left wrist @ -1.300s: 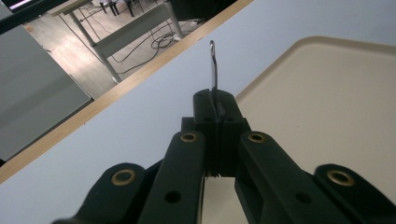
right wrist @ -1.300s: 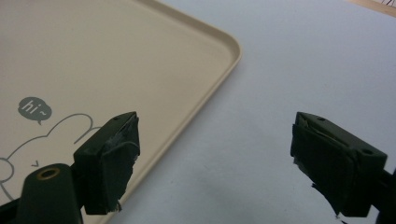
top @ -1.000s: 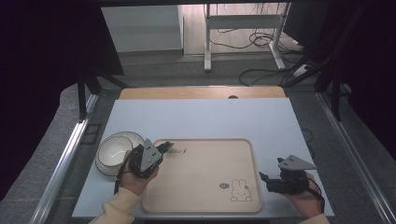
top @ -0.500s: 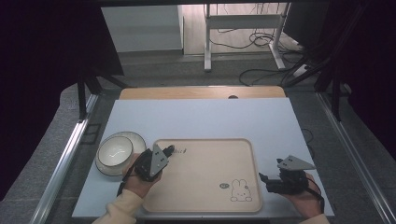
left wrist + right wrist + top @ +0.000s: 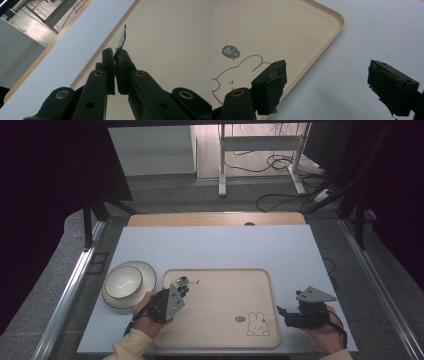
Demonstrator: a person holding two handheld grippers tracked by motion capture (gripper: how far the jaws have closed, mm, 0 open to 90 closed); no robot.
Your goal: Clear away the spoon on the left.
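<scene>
Pinching a thin metal utensil (image 5: 122,40) by its handle, left gripper (image 5: 176,295) holds jaws nearly shut over the tray's (image 5: 225,340) far-left corner, right of the bowl (image 5: 123,281). Right gripper (image 5: 292,312) idles wide open, empty, off the tray's right edge. Utensil looks light, stiff, slick; likely to pivot unless gripped mid-handle.

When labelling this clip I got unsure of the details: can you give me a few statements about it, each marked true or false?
1. The left gripper is shut on a thin utensil. True.
2. The right gripper grips the tray. False: its jaws stand apart with nothing between them.
3. The bowl stands on the tray. False: it sits on a plate left of the tray.
4. The tray bears a rabbit drawing. True.
</scene>
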